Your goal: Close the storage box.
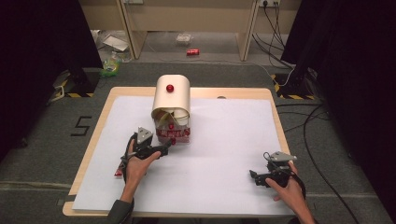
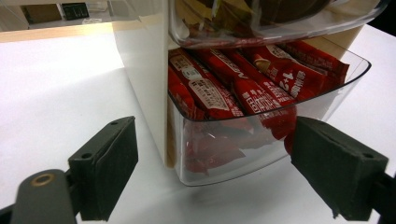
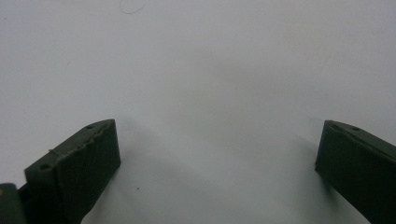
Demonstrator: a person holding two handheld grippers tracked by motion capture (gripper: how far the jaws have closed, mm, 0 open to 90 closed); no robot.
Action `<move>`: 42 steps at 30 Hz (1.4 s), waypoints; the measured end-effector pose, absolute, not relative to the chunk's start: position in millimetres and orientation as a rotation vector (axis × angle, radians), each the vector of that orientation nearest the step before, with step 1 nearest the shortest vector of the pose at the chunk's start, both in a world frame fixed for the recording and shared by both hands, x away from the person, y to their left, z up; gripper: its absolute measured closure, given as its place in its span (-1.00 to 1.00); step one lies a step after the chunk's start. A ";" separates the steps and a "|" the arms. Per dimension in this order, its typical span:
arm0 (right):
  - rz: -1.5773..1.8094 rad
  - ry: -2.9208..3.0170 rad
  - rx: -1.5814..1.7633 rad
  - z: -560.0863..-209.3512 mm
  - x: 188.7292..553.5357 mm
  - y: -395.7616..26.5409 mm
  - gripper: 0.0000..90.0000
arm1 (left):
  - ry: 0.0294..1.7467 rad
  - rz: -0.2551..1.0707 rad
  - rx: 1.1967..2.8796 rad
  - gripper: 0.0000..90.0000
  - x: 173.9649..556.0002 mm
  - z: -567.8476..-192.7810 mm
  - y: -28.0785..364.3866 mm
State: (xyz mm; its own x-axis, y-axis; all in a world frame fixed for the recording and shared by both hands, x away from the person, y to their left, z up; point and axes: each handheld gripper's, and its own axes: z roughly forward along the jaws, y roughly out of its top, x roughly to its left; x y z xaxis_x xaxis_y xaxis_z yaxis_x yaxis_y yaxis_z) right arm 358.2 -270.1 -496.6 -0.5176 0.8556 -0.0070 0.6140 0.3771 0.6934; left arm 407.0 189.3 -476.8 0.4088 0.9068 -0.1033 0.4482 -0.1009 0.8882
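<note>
Reaching for the clear bin (image 2: 280,140) at the foot of the snack dispenser (image 1: 172,108), the left gripper (image 1: 159,151) hangs just in front of it with its jaws spread wide and nothing between them. To do this well, I judge the gripper should come in level and a little higher, so one pad slips over the bin's curved front lip onto a red bar (image 2: 212,95) instead of butting the plastic wall. Taking the topmost bar by its narrow width looks safest; the film wrappers are slick and crinkly and may slide or drag a neighbour along.

The bin is transparent, thin-walled and rounded at the corners, and it glints. Red foil bars with white print lie stacked in it at a slant. Above it sits a second clear tray (image 2: 261,28) with paler packets. The dispenser's body is cream, smooth and matte, with an arched top and a small red knob (image 1: 170,87) on its front. It stands near the far edge of the surface (image 1: 224,158), left of centre.

The right gripper (image 1: 256,178) rests near the front right corner, well apart from the dispenser, jaws apart over bare white sheet (image 3: 210,84). That sheet is flat and dull and covers the wooden surface almost to its edges.
</note>
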 end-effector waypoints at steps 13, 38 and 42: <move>0.913 2.277 1.281 -496.6 358.1 -270.0 -0.99 | 1.202 0.608 1.709 -0.68 412.2 -478.1 190.1; 0.912 2.277 1.280 -496.6 358.2 -270.0 -0.99 | 1.248 0.634 1.692 -0.76 417.6 -480.0 193.1; 0.911 2.278 1.278 -496.6 358.3 -270.2 -0.99 | 1.243 0.625 1.681 -0.68 415.2 -478.7 192.9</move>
State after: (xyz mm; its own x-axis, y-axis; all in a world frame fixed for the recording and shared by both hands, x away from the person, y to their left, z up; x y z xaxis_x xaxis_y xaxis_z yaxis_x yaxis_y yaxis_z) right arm 358.3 -270.2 -496.6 -0.5184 0.8551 -0.0079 0.6136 0.3784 0.6930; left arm 415.2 192.9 -478.7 0.3601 0.9253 -0.1189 0.4559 -0.0633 0.8878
